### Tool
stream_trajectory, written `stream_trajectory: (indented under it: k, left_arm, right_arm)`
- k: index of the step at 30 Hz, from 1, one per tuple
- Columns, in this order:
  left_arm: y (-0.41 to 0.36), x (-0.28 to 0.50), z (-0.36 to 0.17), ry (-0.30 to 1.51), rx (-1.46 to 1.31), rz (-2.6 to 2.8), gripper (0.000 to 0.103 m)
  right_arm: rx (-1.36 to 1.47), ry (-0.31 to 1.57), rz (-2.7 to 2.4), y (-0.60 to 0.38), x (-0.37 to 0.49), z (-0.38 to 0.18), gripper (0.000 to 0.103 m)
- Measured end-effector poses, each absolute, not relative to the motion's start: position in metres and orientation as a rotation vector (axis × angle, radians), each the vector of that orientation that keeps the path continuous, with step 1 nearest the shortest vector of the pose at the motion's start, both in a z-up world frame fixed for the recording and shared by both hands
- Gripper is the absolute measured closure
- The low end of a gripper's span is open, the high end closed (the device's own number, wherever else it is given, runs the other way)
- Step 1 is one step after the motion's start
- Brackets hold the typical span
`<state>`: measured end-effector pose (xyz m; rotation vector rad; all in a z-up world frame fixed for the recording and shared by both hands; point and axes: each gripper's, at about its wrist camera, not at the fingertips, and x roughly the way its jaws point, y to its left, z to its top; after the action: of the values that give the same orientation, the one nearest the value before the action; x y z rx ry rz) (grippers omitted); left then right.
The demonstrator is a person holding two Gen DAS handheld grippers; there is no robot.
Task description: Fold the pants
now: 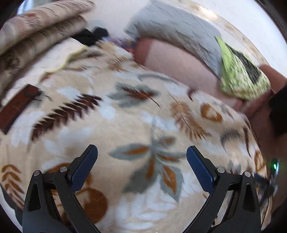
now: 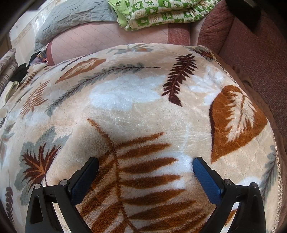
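Observation:
No pants show plainly in either view. A cream plush blanket with a leaf pattern [image 1: 143,116] [image 2: 134,111] fills both views. My left gripper [image 1: 142,149] hovers open just over it, with nothing between its blue pads [image 1: 84,170]. My right gripper [image 2: 145,160] is open too, its fingertips close above a brown fern print and empty. At the far left of the blurred left wrist view a flat dark red-brown piece [image 1: 16,107] lies on the blanket; what it is I cannot tell. Some black cloth [image 1: 89,35] sits beyond the blanket's far edge.
A folded green and white print cloth [image 2: 161,14] [image 1: 240,75] and a grey quilted cover [image 2: 75,16] [image 1: 179,30] lie on a pink mattress [image 2: 107,35]. Red-brown upholstery [image 2: 251,44] lies to the right. Striped beige bedding [image 1: 35,26] is at far left. A blurred device with a green light [image 1: 274,166] sits at the right edge.

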<state>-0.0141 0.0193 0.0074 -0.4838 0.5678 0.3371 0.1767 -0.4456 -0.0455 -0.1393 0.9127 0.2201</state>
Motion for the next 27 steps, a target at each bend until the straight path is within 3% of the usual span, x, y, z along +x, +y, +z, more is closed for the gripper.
stream_trajectory:
  k: [6,27]
  left_arm:
    - [0.060,-0.068,0.034,0.302,-0.530,0.672,0.003]
    - [0.083,-0.063,0.020,0.456,-0.624,0.717,0.003]
  right_arm:
    - [-0.143,0.913,0.218,-0.445,0.176,-0.046,0.000]
    - [-0.150,0.913,0.215,-0.443,0.178,-0.045,0.000]
